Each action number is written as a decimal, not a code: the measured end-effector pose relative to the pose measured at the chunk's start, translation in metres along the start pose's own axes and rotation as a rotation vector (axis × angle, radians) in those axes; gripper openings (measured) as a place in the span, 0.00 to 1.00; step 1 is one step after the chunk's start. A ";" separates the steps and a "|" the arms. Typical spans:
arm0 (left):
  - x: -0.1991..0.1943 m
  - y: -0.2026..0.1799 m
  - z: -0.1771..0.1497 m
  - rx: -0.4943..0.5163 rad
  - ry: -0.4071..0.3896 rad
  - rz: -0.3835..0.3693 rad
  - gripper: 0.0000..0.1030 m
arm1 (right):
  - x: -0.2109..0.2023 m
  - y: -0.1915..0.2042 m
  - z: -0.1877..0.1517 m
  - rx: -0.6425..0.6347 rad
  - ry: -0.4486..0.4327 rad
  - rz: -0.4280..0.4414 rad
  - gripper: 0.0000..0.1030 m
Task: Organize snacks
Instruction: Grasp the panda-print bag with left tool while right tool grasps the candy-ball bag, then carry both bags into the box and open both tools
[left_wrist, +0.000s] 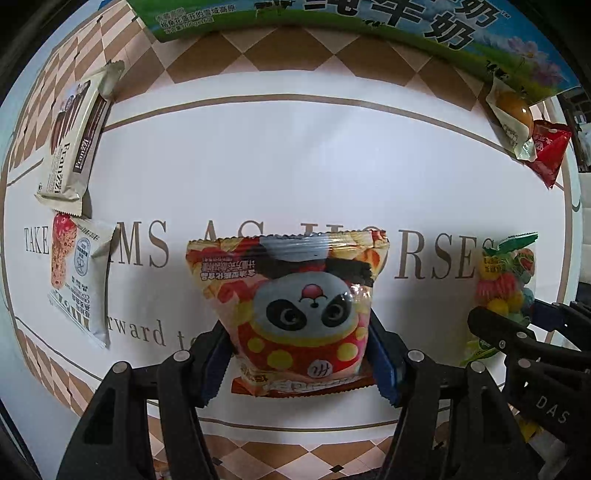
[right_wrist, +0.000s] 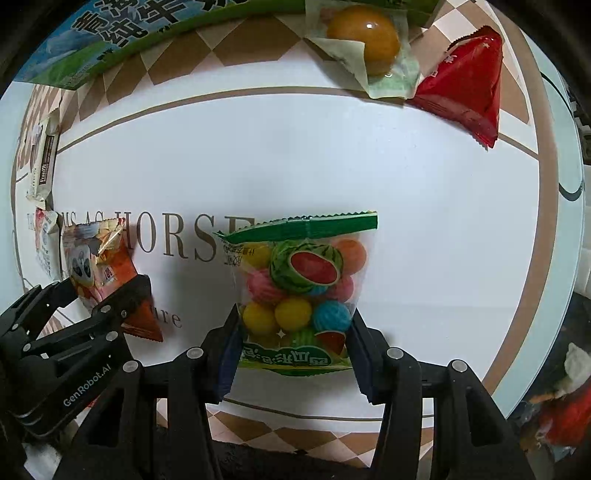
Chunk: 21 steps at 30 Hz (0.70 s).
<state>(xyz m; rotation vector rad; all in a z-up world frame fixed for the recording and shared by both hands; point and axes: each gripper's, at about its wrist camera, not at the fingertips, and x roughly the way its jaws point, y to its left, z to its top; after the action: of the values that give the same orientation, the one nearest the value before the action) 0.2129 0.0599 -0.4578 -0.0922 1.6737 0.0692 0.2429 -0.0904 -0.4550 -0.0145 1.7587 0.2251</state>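
My left gripper (left_wrist: 300, 363) is shut on a red panda snack bag (left_wrist: 295, 310), its fingers pressing both sides of the bag just above the white mat. My right gripper (right_wrist: 293, 356) is shut on a clear bag of coloured gumballs (right_wrist: 301, 291) with a watermelon picture. The gumball bag also shows in the left wrist view (left_wrist: 506, 284), with the right gripper around it. The panda bag also shows in the right wrist view (right_wrist: 99, 269), held by the left gripper (right_wrist: 107, 299).
A Franzzi biscuit pack (left_wrist: 74, 144) and a white-and-red cereal bar pack (left_wrist: 77, 273) lie at the left. A packed brown egg (right_wrist: 369, 40) and a red packet (right_wrist: 469, 81) lie at the far right. A green-blue milk carton box (left_wrist: 369, 22) stands at the back.
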 end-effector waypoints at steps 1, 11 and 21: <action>0.001 -0.001 0.000 0.003 -0.004 0.003 0.61 | -0.001 0.000 0.001 -0.001 0.000 -0.006 0.54; -0.015 0.002 0.000 0.016 -0.063 -0.015 0.48 | 0.001 0.022 -0.026 -0.021 -0.045 -0.046 0.50; -0.097 0.010 0.011 0.023 -0.237 -0.107 0.47 | -0.068 0.021 -0.033 -0.008 -0.143 0.098 0.49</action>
<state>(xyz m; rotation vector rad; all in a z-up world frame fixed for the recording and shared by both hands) 0.2328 0.0728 -0.3623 -0.1501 1.4306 -0.0189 0.2217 -0.0831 -0.3794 0.0803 1.6176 0.2973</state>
